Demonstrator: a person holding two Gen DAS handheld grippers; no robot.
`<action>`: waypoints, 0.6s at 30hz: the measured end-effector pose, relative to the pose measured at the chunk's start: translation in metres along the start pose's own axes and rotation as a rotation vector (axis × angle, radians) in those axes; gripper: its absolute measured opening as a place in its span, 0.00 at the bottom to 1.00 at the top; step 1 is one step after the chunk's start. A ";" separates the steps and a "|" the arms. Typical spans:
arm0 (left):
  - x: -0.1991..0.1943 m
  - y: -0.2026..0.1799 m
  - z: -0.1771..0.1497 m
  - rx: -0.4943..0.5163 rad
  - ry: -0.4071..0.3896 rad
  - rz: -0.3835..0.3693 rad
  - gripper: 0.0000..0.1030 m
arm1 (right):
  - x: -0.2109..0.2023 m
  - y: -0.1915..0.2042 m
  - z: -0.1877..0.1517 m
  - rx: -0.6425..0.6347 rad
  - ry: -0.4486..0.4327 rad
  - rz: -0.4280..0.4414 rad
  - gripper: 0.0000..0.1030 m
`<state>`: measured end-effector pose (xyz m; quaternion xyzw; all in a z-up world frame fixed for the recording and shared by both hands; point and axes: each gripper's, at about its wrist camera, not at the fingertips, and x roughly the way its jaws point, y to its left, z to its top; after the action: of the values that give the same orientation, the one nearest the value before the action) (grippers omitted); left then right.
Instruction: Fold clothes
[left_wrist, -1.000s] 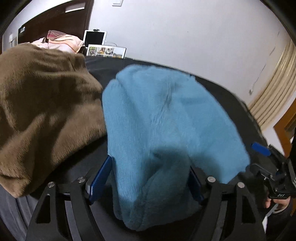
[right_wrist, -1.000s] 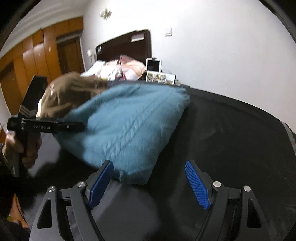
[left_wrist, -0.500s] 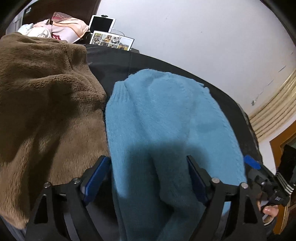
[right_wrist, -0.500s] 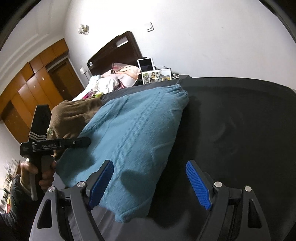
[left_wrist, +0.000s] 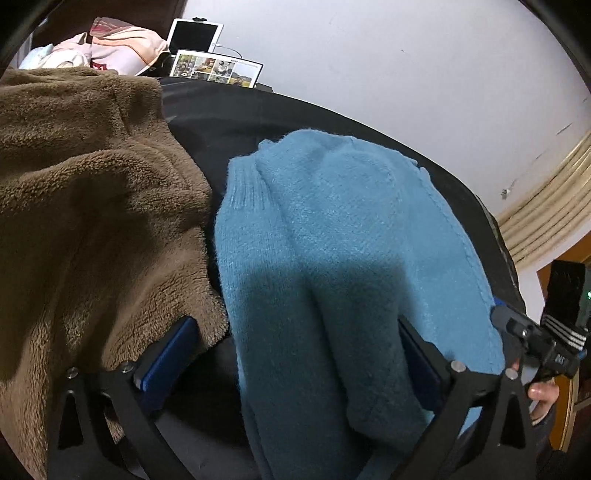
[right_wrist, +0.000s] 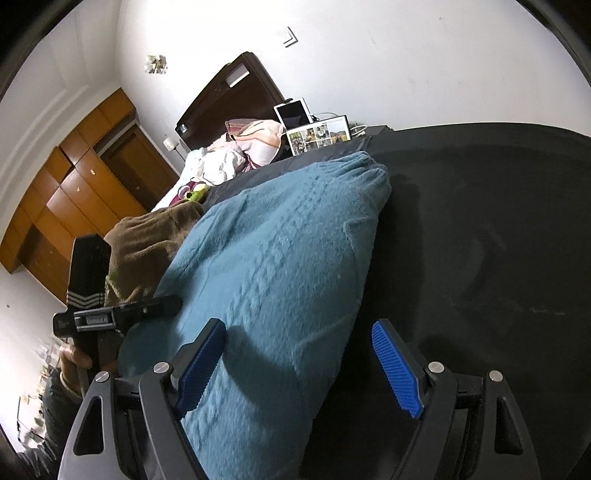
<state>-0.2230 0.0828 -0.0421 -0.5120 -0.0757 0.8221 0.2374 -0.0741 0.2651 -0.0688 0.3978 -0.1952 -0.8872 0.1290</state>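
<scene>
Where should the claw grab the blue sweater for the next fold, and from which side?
Probably the near folded edge of the blue sweater, taken from the near side of the black surface. That edge is thick and rounded, it lies between the open fingers of the left claw, and the brown fleece garment crowds its left flank.

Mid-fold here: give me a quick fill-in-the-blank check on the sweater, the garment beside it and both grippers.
1. The folded sweater lying on the black surface is ____ in colour.
2. The fleece garment next to the sweater is ____.
3. The left gripper, whose jaws have just been opening, now stands ____, with the sweater's near end between its fingers.
4. The right gripper is ____ too, over the sweater's near corner.

Missing words: blue; brown; open; open
</scene>
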 end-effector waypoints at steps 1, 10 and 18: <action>0.000 0.001 0.000 0.006 -0.003 0.001 1.00 | 0.001 0.000 0.001 0.001 0.000 -0.001 0.81; -0.004 0.004 -0.006 0.006 -0.033 0.020 1.00 | -0.007 0.010 -0.007 -0.046 -0.024 -0.055 0.81; -0.048 -0.024 -0.030 0.080 -0.141 0.157 1.00 | -0.047 0.035 -0.051 -0.263 -0.010 -0.151 0.81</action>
<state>-0.1719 0.0783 -0.0085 -0.4471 -0.0189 0.8746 0.1866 -0.0027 0.2394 -0.0533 0.3866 -0.0476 -0.9142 0.1121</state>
